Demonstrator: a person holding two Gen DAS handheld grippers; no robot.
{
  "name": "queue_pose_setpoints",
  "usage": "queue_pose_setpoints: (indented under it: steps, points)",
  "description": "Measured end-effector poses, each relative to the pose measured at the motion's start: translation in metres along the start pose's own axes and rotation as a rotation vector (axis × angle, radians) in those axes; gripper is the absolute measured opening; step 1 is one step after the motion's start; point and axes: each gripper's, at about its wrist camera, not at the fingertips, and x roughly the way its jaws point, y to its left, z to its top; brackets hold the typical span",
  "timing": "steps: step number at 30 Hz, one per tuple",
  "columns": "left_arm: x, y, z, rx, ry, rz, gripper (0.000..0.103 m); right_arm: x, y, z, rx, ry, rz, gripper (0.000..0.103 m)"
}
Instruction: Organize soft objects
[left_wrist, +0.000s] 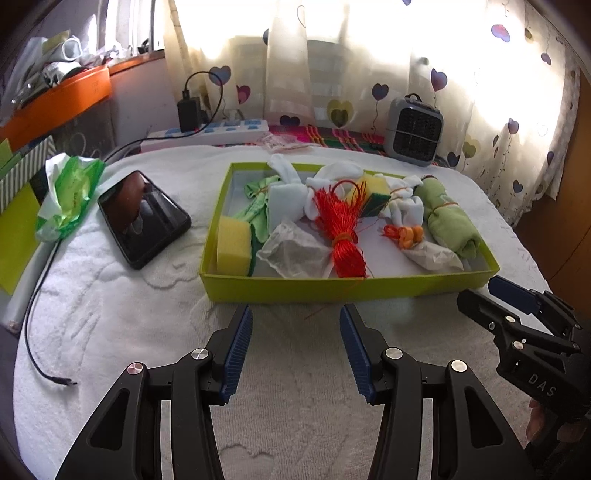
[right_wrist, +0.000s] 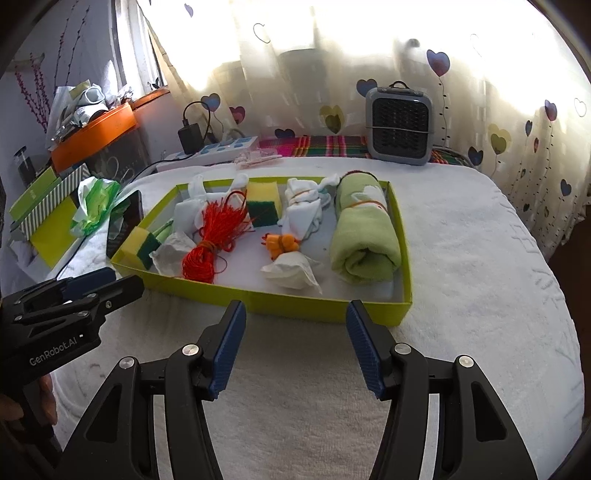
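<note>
**Both hand-held grippers hang open before the filled green box**

Left hand-held gripper (left_wrist: 295, 350) and right hand-held gripper (right_wrist: 295, 347) both stand released, jaws apart with nothing between the blue pads, each poised over the white towel (right_wrist: 480, 277) just short of the near wall of the green box (right_wrist: 280, 304). Each one shows in the other's view, off to the side.

Largest of all is the towel, covering the surface under everything. On it sits the shallow green box, which holds the soft things. At its right end lies the rolled green cloth (right_wrist: 364, 240), bound with a thin band. Next come the knotted white cloths (right_wrist: 303, 210) toward the far wall, and the bundle of red cord (right_wrist: 210, 240) near the middle, tied at its waist. Two yellow-and-green sponges follow: one sponge (right_wrist: 263, 203) at the far side, a second sponge (right_wrist: 142, 245) tilted in the near left corner. A crumpled white packet (right_wrist: 291, 271) lies by the near wall, with a small orange piece (right_wrist: 282, 243) touching its far end, possibly a clip; the view is too coarse to tell.

Outside the box, to its left, a black phone (left_wrist: 144, 218) rests on the towel beside a green wipes pack (left_wrist: 70, 192). A grey fan (right_wrist: 399, 125) stands at the far edge by the curtain.
</note>
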Motion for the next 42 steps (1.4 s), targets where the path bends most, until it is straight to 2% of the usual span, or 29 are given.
queue_pose_setpoints:
  steps: [13,27,31,42]
  points:
    - [0.010,0.008,-0.029,-0.008,0.075,0.029,0.048,0.006,-0.004,-0.022,-0.007,0.083,-0.033,0.061]
    - [0.011,-0.003,-0.034,0.025,0.055,0.088,0.052,0.008,-0.006,-0.031,-0.029,0.121,-0.105,0.062]
    - [0.011,-0.004,-0.035,0.011,0.048,0.096,0.053,0.009,-0.010,-0.033,-0.014,0.130,-0.125,0.073]
    - [0.012,-0.004,-0.035,0.004,0.046,0.098,0.056,0.009,-0.009,-0.033,-0.013,0.132,-0.124,0.074]
